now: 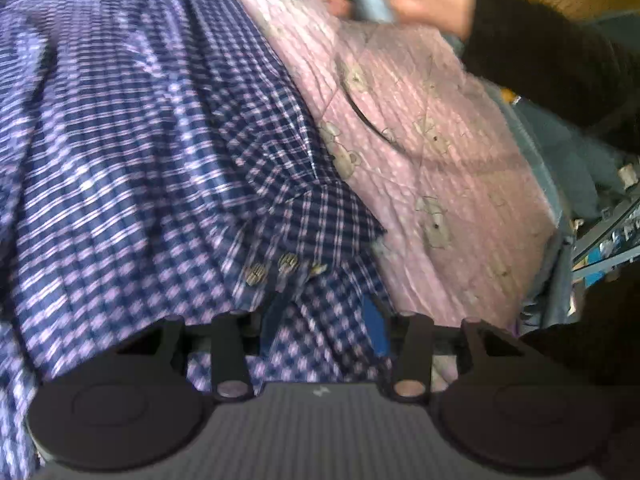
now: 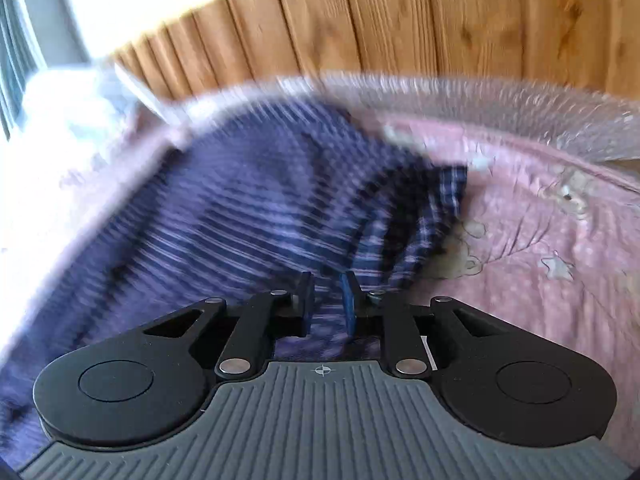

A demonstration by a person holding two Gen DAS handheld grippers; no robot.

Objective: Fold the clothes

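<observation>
while the checked shirt hangs bunched over the pink quilt, the left gripper and right gripper each pinch its cloth. i'd keep both pulling evenly, away from the quilt's edge, so it flattens.

soft checked cloth shirt, quilted pink cover, grainy wood wall
</observation>
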